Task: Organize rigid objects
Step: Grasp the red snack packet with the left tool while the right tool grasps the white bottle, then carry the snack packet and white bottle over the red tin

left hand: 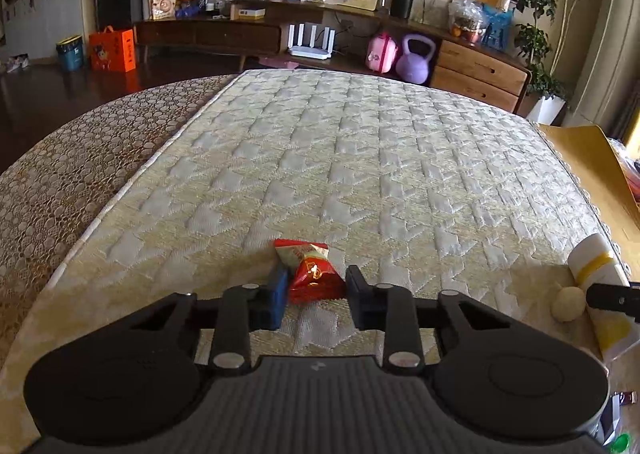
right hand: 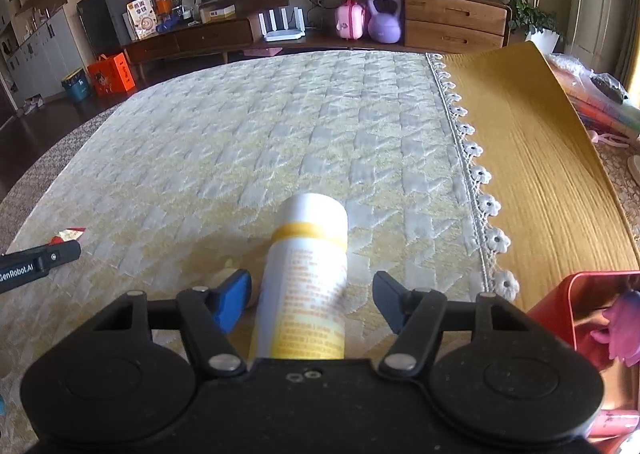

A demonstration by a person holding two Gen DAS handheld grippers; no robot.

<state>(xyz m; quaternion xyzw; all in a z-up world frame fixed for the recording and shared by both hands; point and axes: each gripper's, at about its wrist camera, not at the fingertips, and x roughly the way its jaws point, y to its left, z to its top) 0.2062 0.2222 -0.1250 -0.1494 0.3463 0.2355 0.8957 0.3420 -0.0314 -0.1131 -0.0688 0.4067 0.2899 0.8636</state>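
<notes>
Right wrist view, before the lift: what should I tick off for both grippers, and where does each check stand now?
1. Left gripper closed on the red snack packet: ok.
2. White bottle lies between the right gripper fingers: ok, on its side, cap pointing away.
3. Right pads pressing the bottle: not ok, a gap shows beside the right-hand finger.
4. Small pale ball clear of the closing fingers: cannot tell, it sits half hidden by the other finger.
5. Red tin open to receive things: ok.
</notes>
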